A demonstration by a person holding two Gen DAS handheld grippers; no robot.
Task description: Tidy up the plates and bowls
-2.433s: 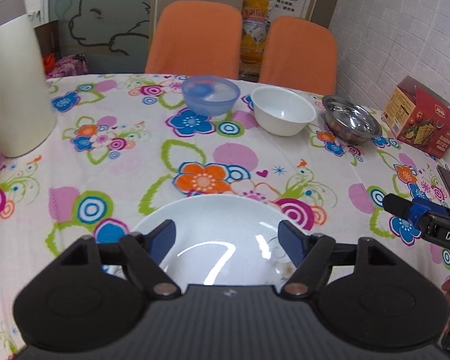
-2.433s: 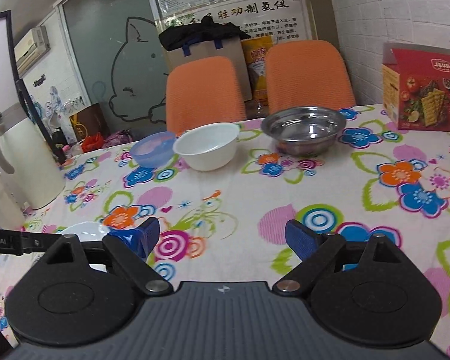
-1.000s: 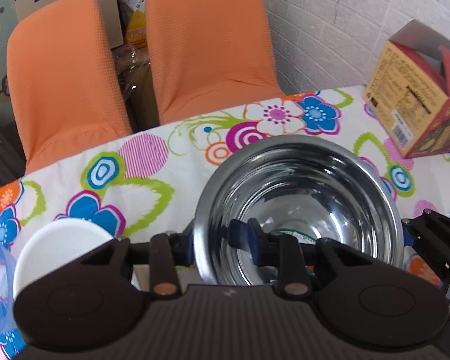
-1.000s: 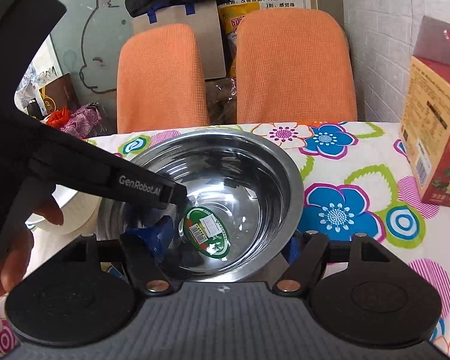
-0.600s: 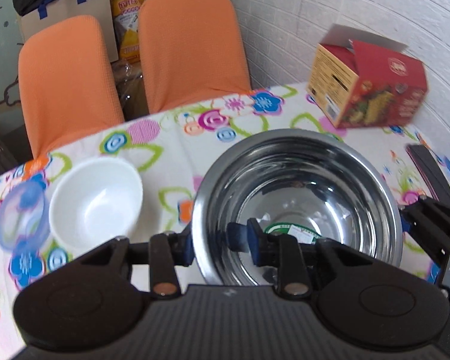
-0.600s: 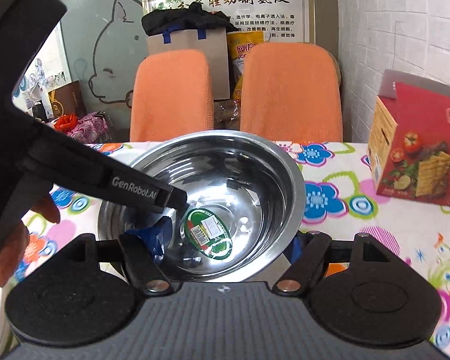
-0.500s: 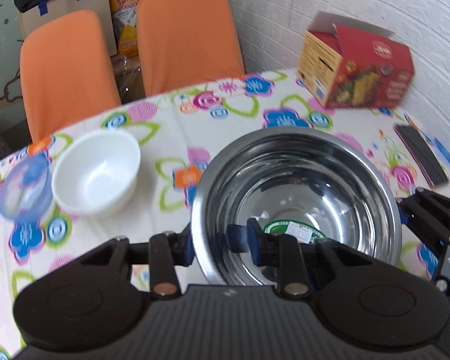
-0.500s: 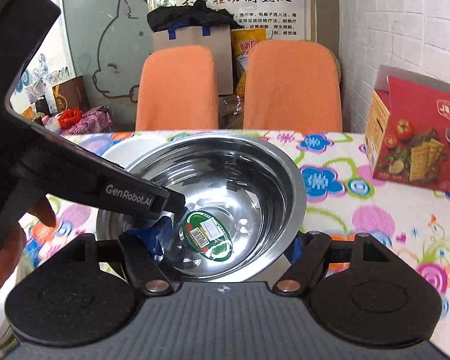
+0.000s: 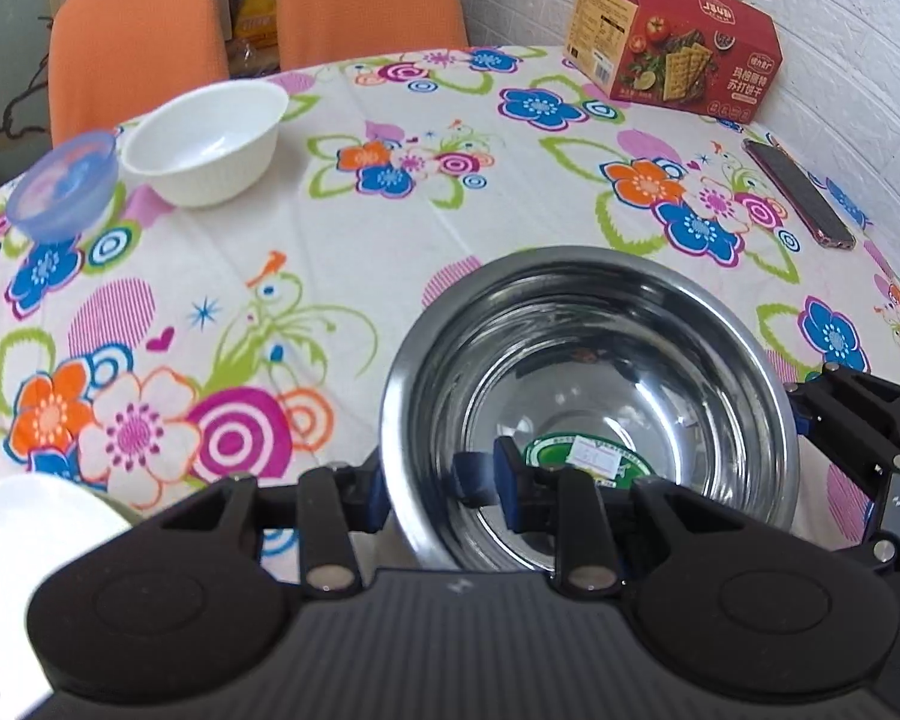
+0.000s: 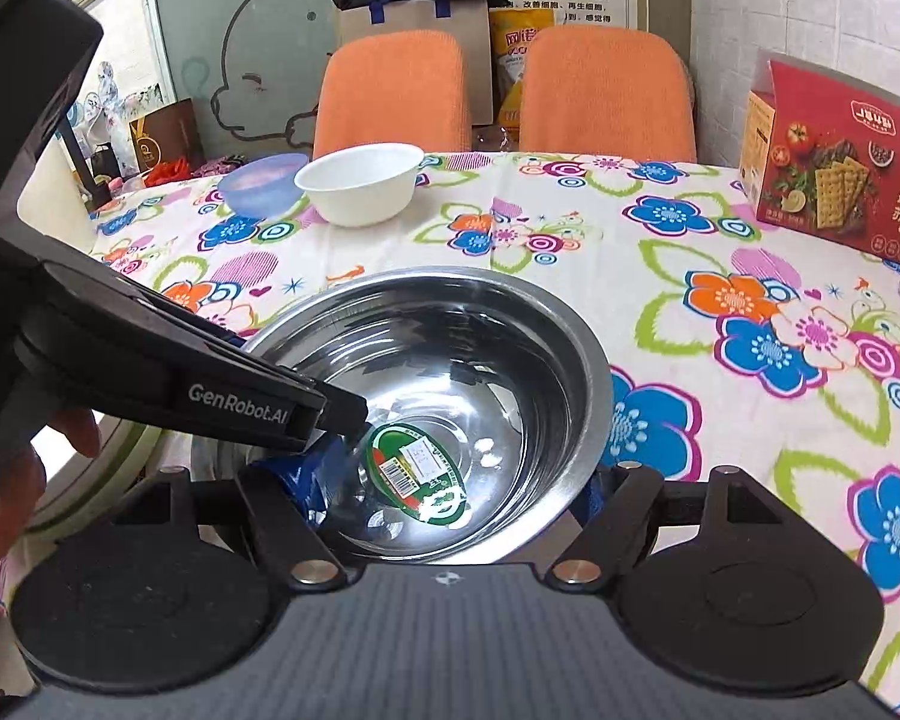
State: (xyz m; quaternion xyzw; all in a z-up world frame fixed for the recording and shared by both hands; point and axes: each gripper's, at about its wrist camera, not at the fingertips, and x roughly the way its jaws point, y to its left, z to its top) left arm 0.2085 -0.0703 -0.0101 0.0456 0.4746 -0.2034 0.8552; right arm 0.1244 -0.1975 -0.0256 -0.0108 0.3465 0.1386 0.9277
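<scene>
Left wrist view shows the left tongs (image 9: 438, 489) closed tightly on the rim of the steel bowl (image 9: 600, 360), one blue pad outside the wall and one inside. The bowl fills the picture from the centre toward 4 o'clock, and a green sticker (image 9: 588, 456) lies on its bottom. At 3 o'clock the right tongs (image 9: 804, 414) meet the opposite rim. Right wrist view shows the right tongs (image 10: 456, 495) pressed on both sides of the same bowl, so each pair of tongs holds it above the flowered desk (image 10: 720, 276). At 11 o'clock on the desk stand a white bowl (image 9: 207, 141) and, touching it, a blue plastic bowl (image 9: 63, 183). A white plate (image 9: 24, 546) shows at 8 o'clock, near the left tongs. A red cracker box (image 9: 678, 66) and a phone (image 9: 798, 192) lie toward 1 and 2 o'clock.
</scene>
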